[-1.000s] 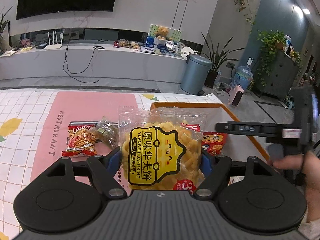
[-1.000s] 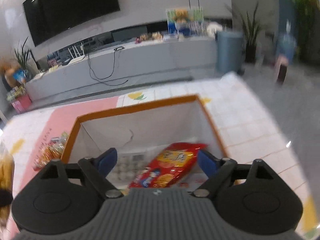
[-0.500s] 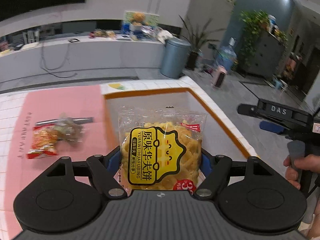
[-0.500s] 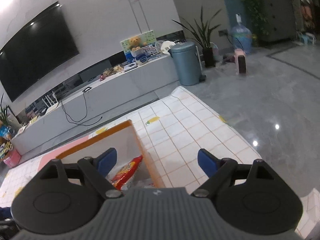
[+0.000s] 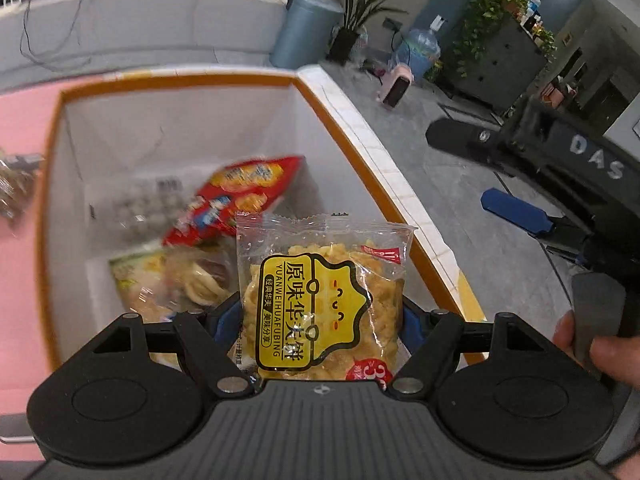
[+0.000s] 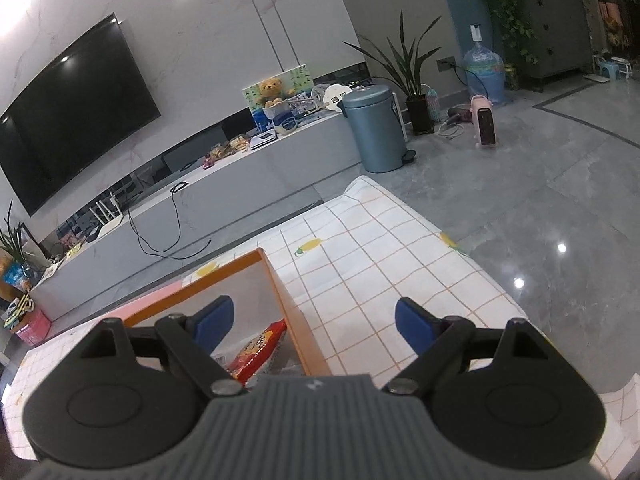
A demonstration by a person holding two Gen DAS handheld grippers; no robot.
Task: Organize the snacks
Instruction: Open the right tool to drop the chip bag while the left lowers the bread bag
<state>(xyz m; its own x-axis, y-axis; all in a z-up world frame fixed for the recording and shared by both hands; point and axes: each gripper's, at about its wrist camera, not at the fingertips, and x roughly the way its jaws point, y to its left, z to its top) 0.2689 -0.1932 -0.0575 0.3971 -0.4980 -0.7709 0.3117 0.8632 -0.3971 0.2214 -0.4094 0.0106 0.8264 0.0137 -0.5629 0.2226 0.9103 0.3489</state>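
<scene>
Since the earlier frame, left gripper has carried the yellow snack bag, clamped between its jaws, over the orange-rimmed box, above a red packet. Right wrist view: right gripper jaws wide apart, empty, over the checked tablecloth beside the box.

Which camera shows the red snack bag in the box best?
The left wrist view: the red snack bag lies nearly whole inside the box, though blurred. The right wrist view shows only a sliver behind the gripper.

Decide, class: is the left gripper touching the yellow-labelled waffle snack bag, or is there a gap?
Touching. The left wrist view shows the left gripper with both blue pads pressed against the sides of the yellow-labelled snack bag, holding it above the white box.
</scene>
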